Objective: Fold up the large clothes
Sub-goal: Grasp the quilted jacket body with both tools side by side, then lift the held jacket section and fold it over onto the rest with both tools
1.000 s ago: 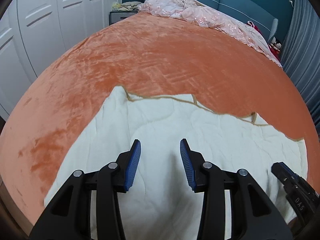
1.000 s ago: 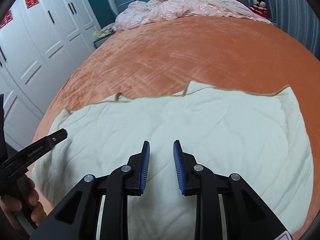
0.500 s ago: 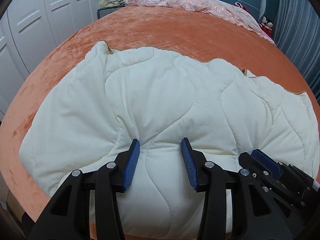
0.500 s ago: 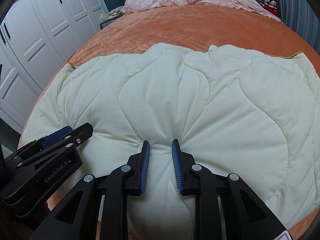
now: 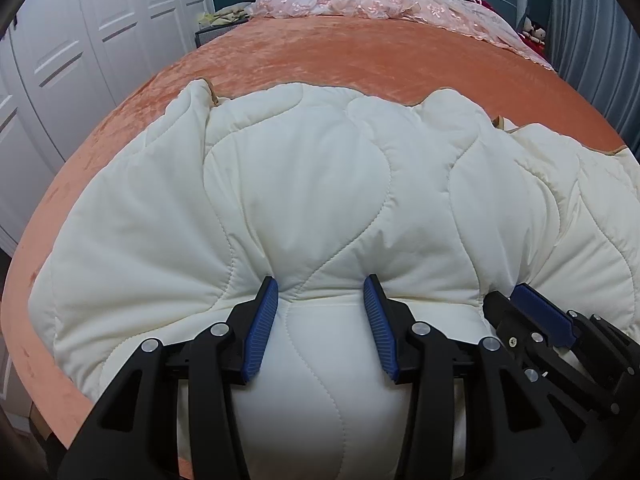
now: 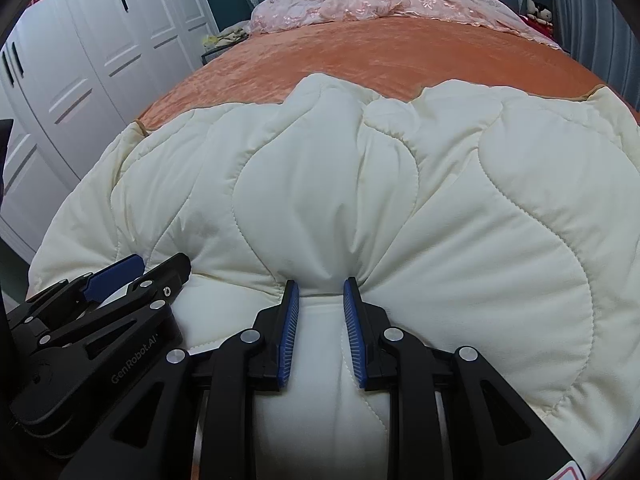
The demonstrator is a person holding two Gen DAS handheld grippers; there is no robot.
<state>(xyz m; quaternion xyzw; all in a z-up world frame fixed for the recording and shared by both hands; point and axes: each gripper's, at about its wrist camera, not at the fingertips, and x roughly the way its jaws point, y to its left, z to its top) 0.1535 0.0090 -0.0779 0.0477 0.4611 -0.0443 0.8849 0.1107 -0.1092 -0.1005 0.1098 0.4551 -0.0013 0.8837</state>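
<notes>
Both tongs clamped the cream quilt's near fold.
The left tongs (image 5: 320, 304) and right tongs (image 6: 318, 300) pinched the quilt (image 5: 320, 184), which spread ahead over the orange bed (image 5: 360, 52).

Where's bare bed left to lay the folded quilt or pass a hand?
Free: the orange bedspread between the cream quilt and the pink bedding, plus a strip toward the white wardrobe. Crowded: the near edge, where the left gripper and right gripper pinch quilt.
</notes>
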